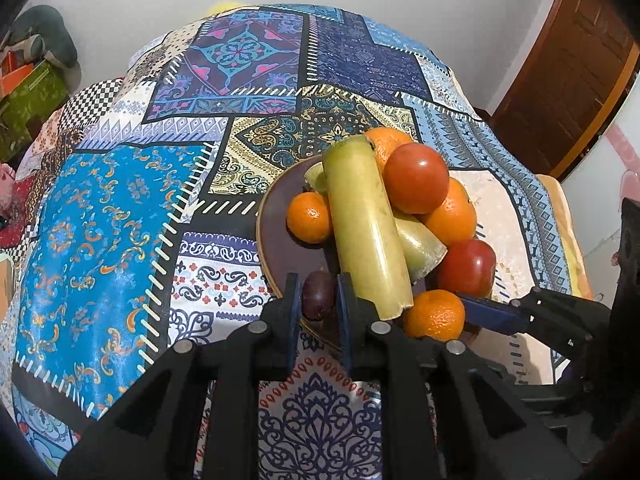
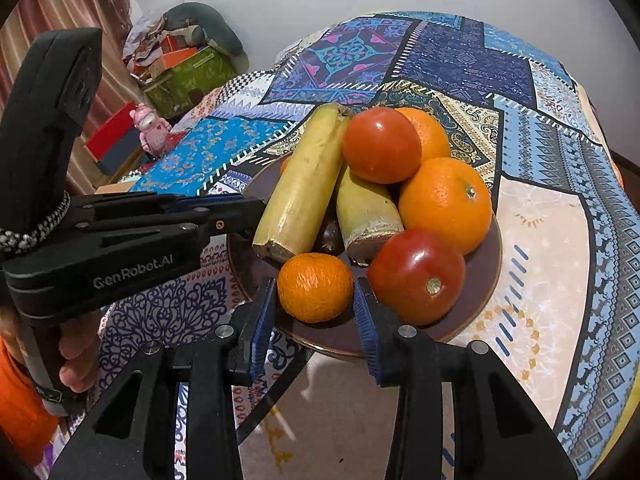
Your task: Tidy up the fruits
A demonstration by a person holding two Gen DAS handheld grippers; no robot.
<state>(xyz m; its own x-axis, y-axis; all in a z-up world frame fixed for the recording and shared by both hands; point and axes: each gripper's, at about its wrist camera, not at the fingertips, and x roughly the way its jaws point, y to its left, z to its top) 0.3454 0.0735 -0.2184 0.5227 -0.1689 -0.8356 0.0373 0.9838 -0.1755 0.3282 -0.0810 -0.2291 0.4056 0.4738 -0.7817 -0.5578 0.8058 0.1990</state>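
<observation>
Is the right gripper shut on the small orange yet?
Open. The right gripper straddles the small orange, a gap showing beside each finger; the plate bears it.

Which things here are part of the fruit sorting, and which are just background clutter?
Part of the job:
- brown plate
- long banana, short banana
- tomatoes
- oranges
- mandarins
- dark plum
- left hand-held gripper, right hand-held gripper

Just lying about:
- patchwork tablecloth
- pink toy
- green box
</observation>
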